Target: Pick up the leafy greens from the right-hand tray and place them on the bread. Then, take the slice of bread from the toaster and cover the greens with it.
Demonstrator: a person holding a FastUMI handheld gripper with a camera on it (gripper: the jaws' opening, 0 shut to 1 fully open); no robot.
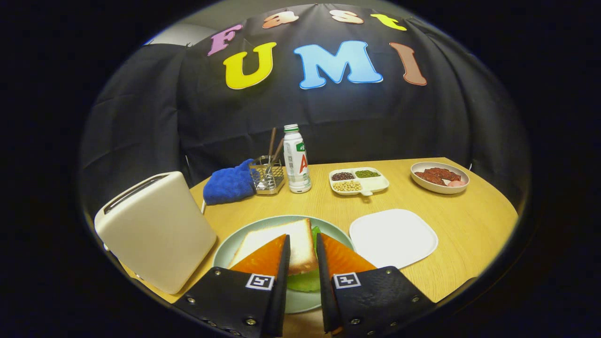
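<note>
A slice of white bread point(300, 244) lies flat on the pale green plate point(235, 244), on top of leafy greens point(304, 280) that stick out under its near and right edges. My gripper point(303, 236) hovers just over this slice. Its fingers stand a narrow gap apart, with the bread showing through the gap and neither finger pressing on it. The cream toaster point(157, 230) stands left of the plate, and its top slot point(134, 190) looks dark. Right of the plate the white square tray point(393, 237) is bare.
Along the back of the wooden table point(469, 220) stand a blue cloth point(229, 185), a wire holder with utensils point(268, 176), a white bottle point(296, 159), a divided dish of beans point(359, 180) and a bowl of meat point(440, 176).
</note>
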